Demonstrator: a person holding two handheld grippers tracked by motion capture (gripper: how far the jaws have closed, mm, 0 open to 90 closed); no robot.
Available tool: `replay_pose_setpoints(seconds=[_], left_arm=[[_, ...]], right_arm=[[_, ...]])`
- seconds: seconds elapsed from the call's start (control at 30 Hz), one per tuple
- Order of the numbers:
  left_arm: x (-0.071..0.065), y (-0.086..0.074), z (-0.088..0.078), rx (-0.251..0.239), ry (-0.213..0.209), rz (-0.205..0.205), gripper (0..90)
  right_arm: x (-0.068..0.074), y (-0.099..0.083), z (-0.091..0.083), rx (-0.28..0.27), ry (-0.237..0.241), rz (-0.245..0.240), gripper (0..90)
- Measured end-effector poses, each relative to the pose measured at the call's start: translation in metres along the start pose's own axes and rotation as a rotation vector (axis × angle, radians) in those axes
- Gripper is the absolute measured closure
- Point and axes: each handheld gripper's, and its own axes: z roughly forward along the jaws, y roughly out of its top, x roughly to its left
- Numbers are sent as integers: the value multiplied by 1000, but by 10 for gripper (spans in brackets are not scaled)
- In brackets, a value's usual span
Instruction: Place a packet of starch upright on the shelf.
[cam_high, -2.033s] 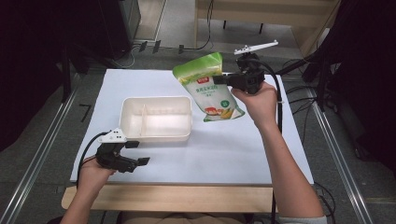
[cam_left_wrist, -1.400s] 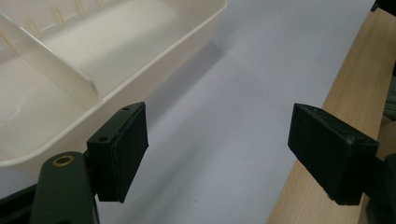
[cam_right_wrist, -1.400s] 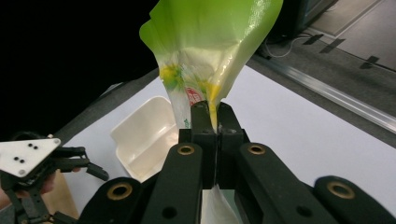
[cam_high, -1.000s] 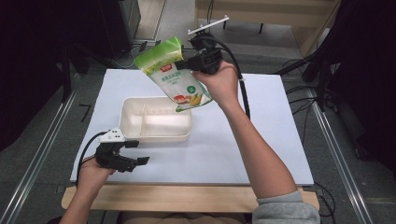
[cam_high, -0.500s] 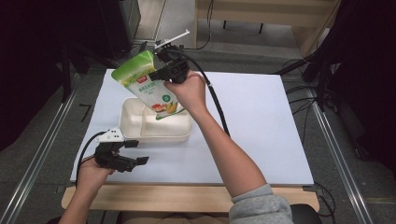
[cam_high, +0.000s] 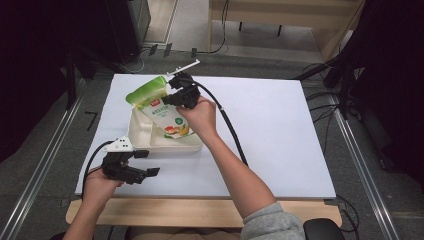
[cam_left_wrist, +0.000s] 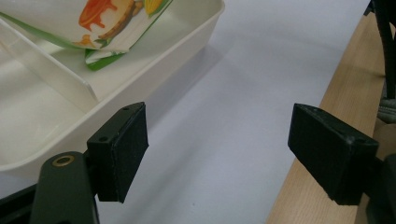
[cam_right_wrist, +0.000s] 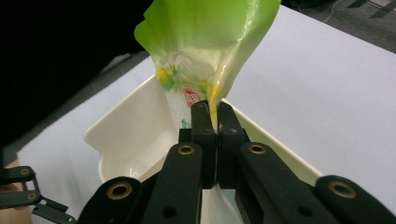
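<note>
A green and white snack bag (cam_high: 159, 107) hangs tilted over the cream two-compartment tray (cam_high: 142, 141), its lower corner down inside the tray's right compartment (cam_left_wrist: 112, 44). My right gripper (cam_high: 176, 97) is shut on the bag's edge, the thin film pinched between its jaws (cam_right_wrist: 212, 122), with the green top (cam_right_wrist: 205, 37) rising above them. My left gripper (cam_high: 145, 162) rests on the white table near the front left edge, open with nothing between its pads (cam_left_wrist: 122, 149), just in front of the tray's wall (cam_left_wrist: 163, 70).
A white sheet (cam_high: 280, 130) covers the table, with a wooden strip (cam_high: 200, 212) along the near edge. The right arm reaches across the middle of the table. Metal rails (cam_high: 360, 165) run along both sides, and cables lie on the floor behind.
The right gripper carried the bag from the table's right side leftward and then down, so its lower corner now sits in the tray. The left gripper stayed where it was.
</note>
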Motion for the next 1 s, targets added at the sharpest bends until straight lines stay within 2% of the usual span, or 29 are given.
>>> replay_pose_setpoints(seconds=[0.03, 0.13, 0.23, 0.43, 0.57, 0.63, 0.7, 0.77, 0.8, 0.87, 1.0], left_arm=[[0, 0, 0, 6, 1, 2, 208], [0, 0, 0, 4, 2, 0, 208], [0, 0, 0, 7, 3, 1, 208], [-1, 1, 2, 12, 3, 2, 208], [-1, 1, 2, 13, 0, 0, 208], [0, 1, 2, 8, -1, -2, 208], [0, 1, 2, 6, 3, -5, 208], [0, 0, 1, 4, 5, -5, 208], [0, 0, 1, 5, 5, -4, 208], [0, 0, 2, 5, 2, -6, 208], [0, 1, 2, 10, 7, -2, 208]], right_arm=[[-7, -4, -3, -14, 22, 24, 900], [-12, -7, -7, -13, 21, 28, 900], [-23, -13, -13, -13, 12, 35, 899], [-46, -28, -25, 12, 6, 90, 876], [-53, -32, -29, 34, 1, 83, 769], [-54, -34, -31, 34, -1, 74, 703], [-55, -35, -31, 34, 0, 71, 683], [-55, -38, -34, 36, -8, 71, 613], [-56, -40, -35, 24, -14, 57, 583], [-58, -44, -39, 10, -31, 30, 542], [-64, -50, -48, 1, -46, 39, 499]])
